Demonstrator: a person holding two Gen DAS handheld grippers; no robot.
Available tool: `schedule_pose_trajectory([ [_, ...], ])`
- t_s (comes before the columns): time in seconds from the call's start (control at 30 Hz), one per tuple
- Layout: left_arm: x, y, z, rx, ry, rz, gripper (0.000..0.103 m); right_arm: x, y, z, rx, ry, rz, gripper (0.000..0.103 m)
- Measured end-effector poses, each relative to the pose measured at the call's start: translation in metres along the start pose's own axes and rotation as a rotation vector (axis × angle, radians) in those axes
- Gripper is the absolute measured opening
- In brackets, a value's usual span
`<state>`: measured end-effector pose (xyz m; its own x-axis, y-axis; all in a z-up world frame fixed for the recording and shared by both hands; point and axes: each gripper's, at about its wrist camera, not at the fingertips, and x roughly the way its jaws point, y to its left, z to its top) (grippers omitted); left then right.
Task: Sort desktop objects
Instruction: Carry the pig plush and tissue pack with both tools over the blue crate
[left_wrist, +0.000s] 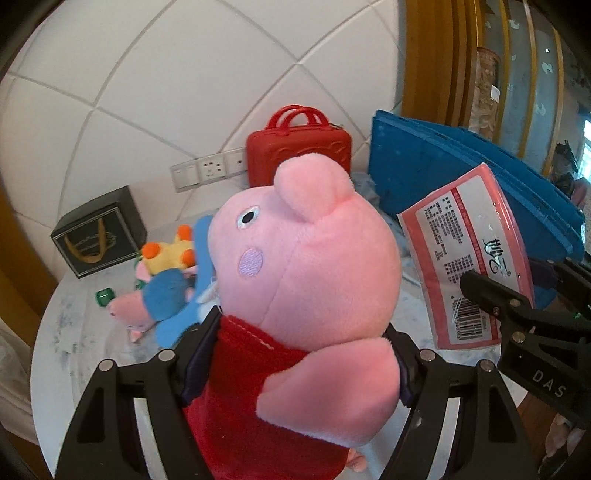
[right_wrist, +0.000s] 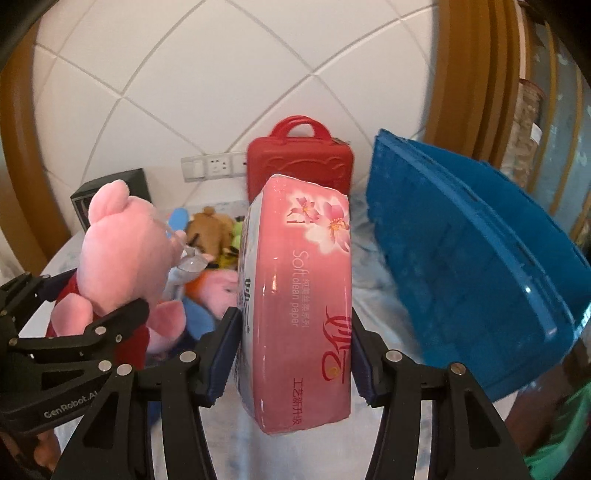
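Note:
A pink pig plush in a red dress (left_wrist: 306, 258) fills the left wrist view, and my left gripper (left_wrist: 301, 332) is shut on its dress, just below the head. To its right hangs a pink pack of tissue paper (left_wrist: 469, 236), with my right gripper (left_wrist: 509, 280) clamped on its lower end. In the right wrist view the tissue pack (right_wrist: 306, 288) stands upright between the pads of my right gripper (right_wrist: 295, 332). The pig plush (right_wrist: 118, 251) is at the left, in my left gripper (right_wrist: 81, 299). Both are held up above the table.
A round white table (left_wrist: 74, 332) lies below. It carries a pile of small plush toys (left_wrist: 162, 280), a green cap-like piece (left_wrist: 105, 295) and a black box (left_wrist: 99, 236). A red toy suitcase (left_wrist: 299, 155) stands by the tiled wall, and a blue plastic crate (right_wrist: 461, 258) at the right.

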<state>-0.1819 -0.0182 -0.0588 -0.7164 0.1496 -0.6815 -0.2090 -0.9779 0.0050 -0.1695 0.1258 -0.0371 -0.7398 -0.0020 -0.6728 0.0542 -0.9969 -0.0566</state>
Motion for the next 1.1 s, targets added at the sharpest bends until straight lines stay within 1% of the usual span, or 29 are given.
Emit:
schedule_pose_trajectory([
  [0.13,0.002,-0.031,0.008,-0.015,-0.002,0.014,0.076,0.0,-0.032,0.0,-0.009,-0.012,0.007,0.054],
  [0.23,-0.001,-0.043,0.015,-0.004,-0.009,0.019,0.076,-0.006,-0.048,0.002,-0.005,-0.03,0.015,0.054],
  [0.3,-0.004,-0.049,0.02,0.018,-0.029,0.012,0.076,-0.014,-0.056,0.005,0.007,-0.053,0.016,0.054],
  [0.4,-0.015,-0.055,0.03,0.037,-0.06,-0.012,0.076,-0.027,-0.067,0.017,0.039,-0.093,-0.006,0.054],
  [0.5,-0.024,-0.064,0.042,0.05,-0.094,-0.013,0.076,-0.038,-0.081,0.03,0.057,-0.126,-0.017,0.054],
  [0.6,-0.031,-0.08,0.057,0.062,-0.121,-0.006,0.076,-0.048,-0.102,0.042,0.074,-0.169,-0.027,0.054],
  [0.7,-0.036,-0.101,0.073,0.07,-0.155,-0.007,0.076,-0.056,-0.122,0.047,0.092,-0.19,-0.032,0.054],
  [0.8,-0.037,-0.13,0.091,0.072,-0.198,-0.009,0.076,-0.059,-0.149,0.055,0.089,-0.218,-0.042,0.054],
  [0.9,-0.038,-0.175,0.115,0.071,-0.245,-0.017,0.076,-0.065,-0.189,0.063,0.083,-0.258,-0.064,0.054],
  [1.0,-0.041,-0.231,0.141,0.071,-0.309,-0.019,0.076,-0.073,-0.243,0.071,0.072,-0.298,-0.098,0.054],
  [1.03,-0.042,-0.257,0.151,0.071,-0.329,-0.028,0.076,-0.075,-0.267,0.073,0.06,-0.305,-0.122,0.054],
  [1.1,-0.041,-0.296,0.166,0.085,-0.341,-0.056,0.076,-0.075,-0.301,0.075,0.033,-0.3,-0.175,0.054],
])
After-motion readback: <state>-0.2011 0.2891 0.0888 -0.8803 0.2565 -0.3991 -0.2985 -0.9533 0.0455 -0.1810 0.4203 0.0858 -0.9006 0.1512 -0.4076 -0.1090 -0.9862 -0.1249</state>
